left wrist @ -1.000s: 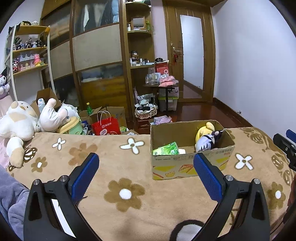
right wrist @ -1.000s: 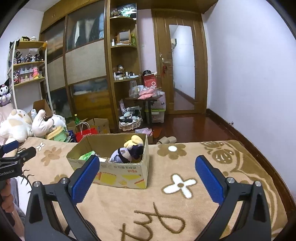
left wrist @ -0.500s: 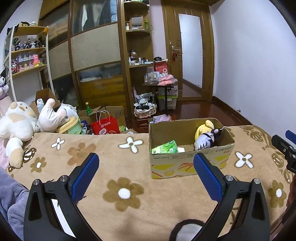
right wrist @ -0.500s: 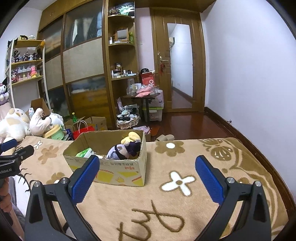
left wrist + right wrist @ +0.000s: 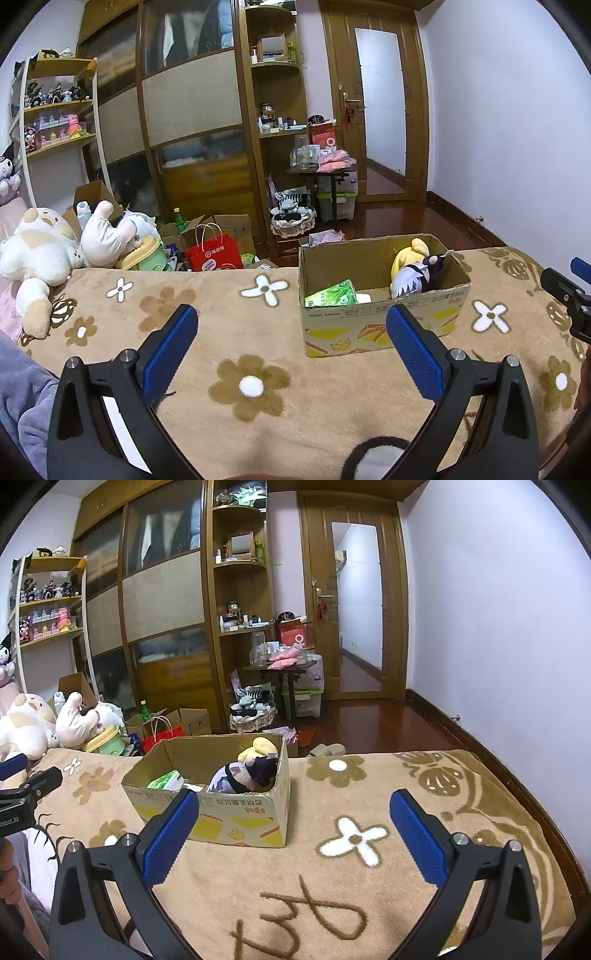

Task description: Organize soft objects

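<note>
Two grippers, left [image 5: 291,332] and right [image 5: 293,818], jaws wide apart, empty, had drawn slightly back over the blanket [image 5: 207,347]. Cardboard box [image 5: 380,325] held a plush doll [image 5: 413,275] and apparently tissues [image 5: 330,293]; sorting likely complete.

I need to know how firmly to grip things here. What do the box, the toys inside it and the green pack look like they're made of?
The box looks like plain corrugated cardboard, matte brown with printed sides and raw cut edges. The yellow toy and purple toy look like soft fabric plush, fuzzy and rounded. The green pack seems wrapped in thin glossy plastic film, likely tissues.
</note>
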A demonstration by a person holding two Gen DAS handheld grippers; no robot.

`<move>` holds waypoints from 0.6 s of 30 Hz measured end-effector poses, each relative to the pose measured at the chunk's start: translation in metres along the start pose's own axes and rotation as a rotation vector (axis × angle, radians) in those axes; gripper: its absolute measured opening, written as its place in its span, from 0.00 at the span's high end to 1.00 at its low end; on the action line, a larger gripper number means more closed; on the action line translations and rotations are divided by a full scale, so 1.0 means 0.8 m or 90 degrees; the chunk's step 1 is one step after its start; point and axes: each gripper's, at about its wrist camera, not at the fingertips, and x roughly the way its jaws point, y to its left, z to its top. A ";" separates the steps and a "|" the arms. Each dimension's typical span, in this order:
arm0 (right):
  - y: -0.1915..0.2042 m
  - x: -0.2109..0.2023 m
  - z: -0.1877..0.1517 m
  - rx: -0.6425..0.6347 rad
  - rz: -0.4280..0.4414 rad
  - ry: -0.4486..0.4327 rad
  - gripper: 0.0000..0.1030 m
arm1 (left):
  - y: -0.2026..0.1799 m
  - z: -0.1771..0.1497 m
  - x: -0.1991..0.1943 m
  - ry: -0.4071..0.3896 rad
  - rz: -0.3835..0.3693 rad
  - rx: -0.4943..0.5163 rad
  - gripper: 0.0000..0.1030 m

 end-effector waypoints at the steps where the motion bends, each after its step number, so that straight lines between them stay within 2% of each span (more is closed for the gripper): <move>1: 0.000 0.000 -0.001 -0.001 0.000 0.000 0.00 | 0.000 0.000 0.000 0.001 0.000 0.002 0.02; 18: 0.000 0.000 0.000 0.000 -0.001 0.000 0.00 | -0.003 0.000 0.002 0.008 -0.005 0.008 0.02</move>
